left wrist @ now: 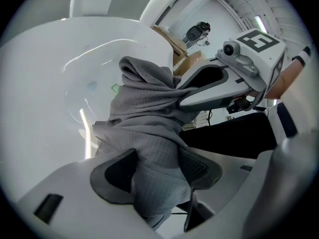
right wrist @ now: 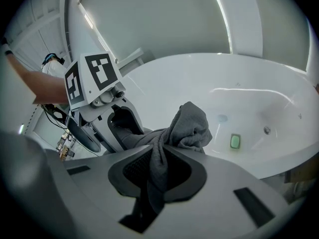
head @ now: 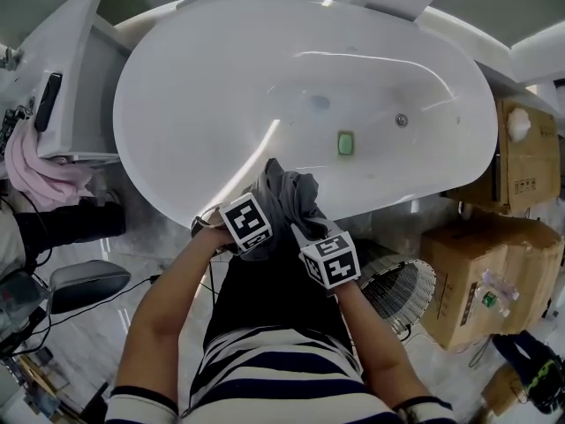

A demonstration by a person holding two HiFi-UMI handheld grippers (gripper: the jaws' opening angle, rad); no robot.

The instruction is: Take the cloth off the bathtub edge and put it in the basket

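The right tongs (right wrist: 158,169) are clenched on a fold of the grey waffle-weave cloth (head: 288,194), which is bunched just ahead of them over the white oval bathtub (head: 163,170) rim. The left tongs (left wrist: 158,169) stand released around its other end, likely so the right can swing it to the white wire basket (head: 406,291) below them.

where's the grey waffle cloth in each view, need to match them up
Head view: grey waffle-weave cloth bunched on the white bathtub's near rim, lower centre.
Left gripper view: centre, running down between the jaws.
Right gripper view: centre, pinched in the jaws.
Shared landmark: small green square on the tub floor.
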